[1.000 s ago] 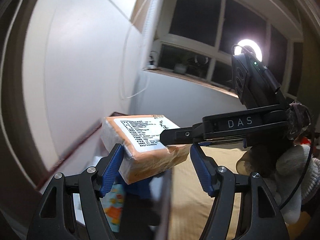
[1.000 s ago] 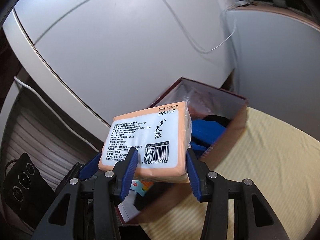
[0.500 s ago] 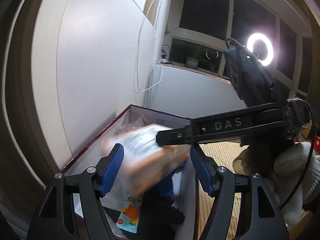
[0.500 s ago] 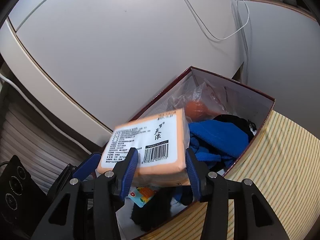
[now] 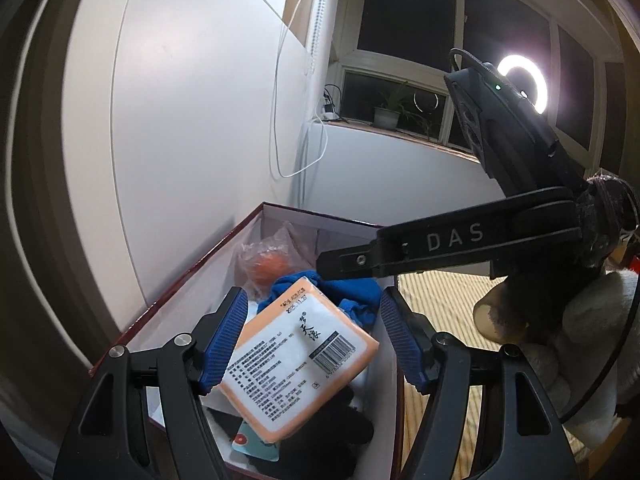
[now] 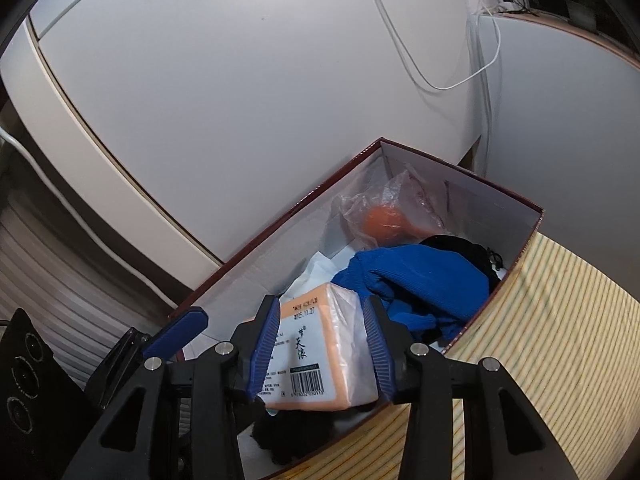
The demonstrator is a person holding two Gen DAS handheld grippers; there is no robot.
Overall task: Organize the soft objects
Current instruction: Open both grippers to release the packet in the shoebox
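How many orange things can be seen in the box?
2. The orange tissue pack lies near the front, between the right gripper fingers; an orange ball in a clear bag sits at the far end. More may be hidden underneath.

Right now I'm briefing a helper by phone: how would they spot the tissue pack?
Look in the open box by the white wall. The tissue pack is at its near end, beside the blue cloth. It alone is a peach block with a white barcode label.
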